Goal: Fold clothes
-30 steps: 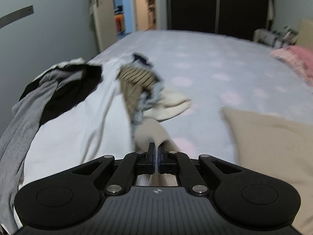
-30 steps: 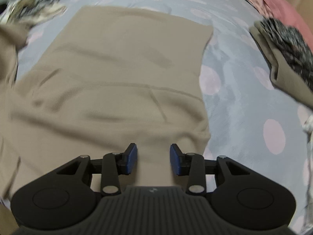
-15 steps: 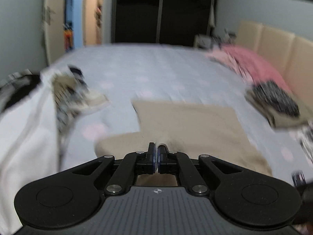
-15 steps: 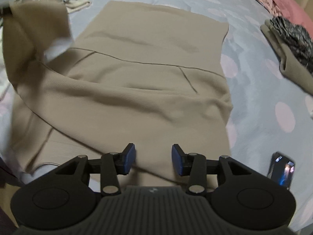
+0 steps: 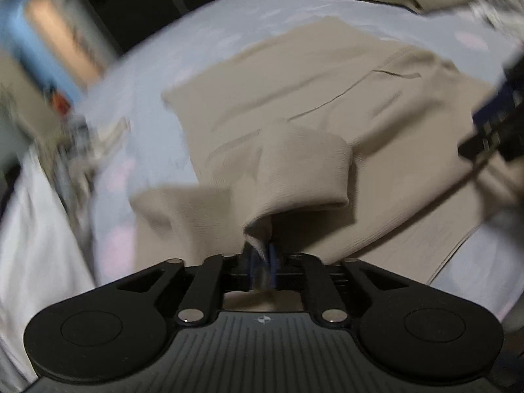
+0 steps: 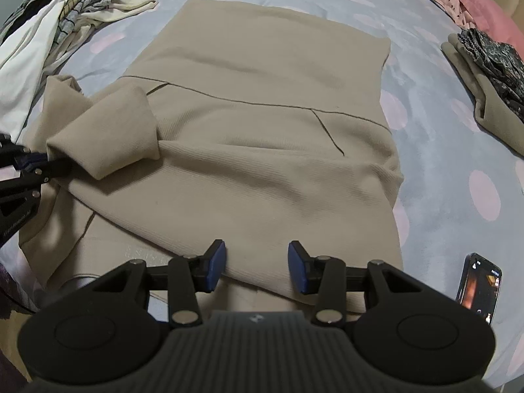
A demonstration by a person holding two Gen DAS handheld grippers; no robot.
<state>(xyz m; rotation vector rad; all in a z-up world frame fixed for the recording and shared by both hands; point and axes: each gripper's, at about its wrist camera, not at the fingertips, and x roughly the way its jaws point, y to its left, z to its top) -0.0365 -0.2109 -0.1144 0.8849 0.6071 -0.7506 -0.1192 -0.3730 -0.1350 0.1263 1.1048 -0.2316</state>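
A beige ribbed sweater (image 6: 268,104) lies spread on the bed, its body flat. My left gripper (image 5: 262,262) is shut on the cuff of its left sleeve (image 5: 304,167), holding it folded over onto the sweater's body. In the right wrist view the left gripper (image 6: 32,163) shows at the left edge, holding that sleeve (image 6: 108,134). My right gripper (image 6: 257,267) is open and empty, hovering over the sweater's near edge.
A pile of unfolded clothes (image 6: 65,16) lies at the far left of the bed. Folded clothes (image 6: 491,75) and pink bedding (image 6: 475,3) lie at the right. A phone (image 6: 479,283) lies on the dotted sheet near right.
My left gripper has swung right from the clothes pile, carrying the sleeve across onto the sweater's body. My right gripper has stayed open, backing slightly toward the near edge.
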